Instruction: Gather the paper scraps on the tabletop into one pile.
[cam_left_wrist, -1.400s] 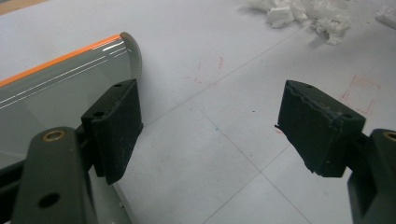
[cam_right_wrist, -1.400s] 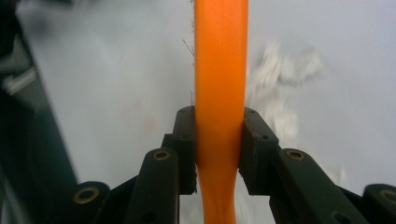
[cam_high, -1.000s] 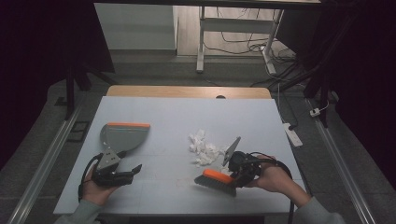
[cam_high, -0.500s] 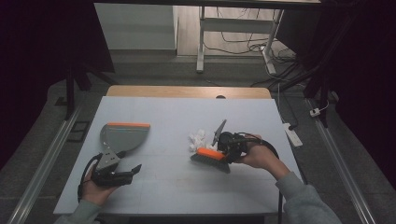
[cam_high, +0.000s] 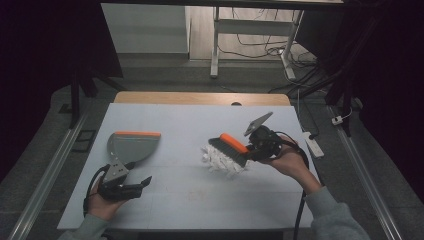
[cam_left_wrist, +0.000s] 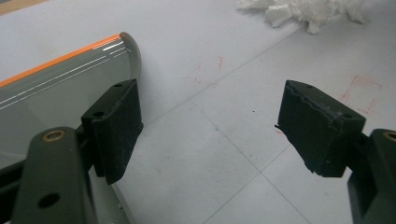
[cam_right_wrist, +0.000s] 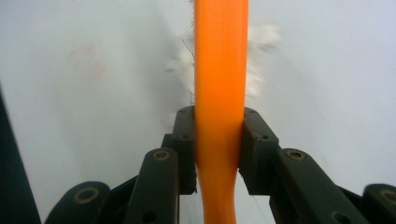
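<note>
Right gripper (cam_high: 250, 150) fingers clamp the brush (cam_high: 228, 148) beside the unswept paper scraps (cam_high: 220, 161); left gripper (cam_high: 142, 184) fingers gape, dustpan (cam_high: 131, 146) empty

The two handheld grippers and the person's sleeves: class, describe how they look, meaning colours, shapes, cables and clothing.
Both the left gripper and the right gripper are black, each with two blocky, flat-padded jaws on hinged links with round rivets. A grey three-cornered plate tops the right one. Black cables trail from them. The sleeves are grey-green.

dustpan (cam_left_wrist: 60, 88) cut off left, paper scraps (cam_right_wrist: 261, 56) blurred
</note>
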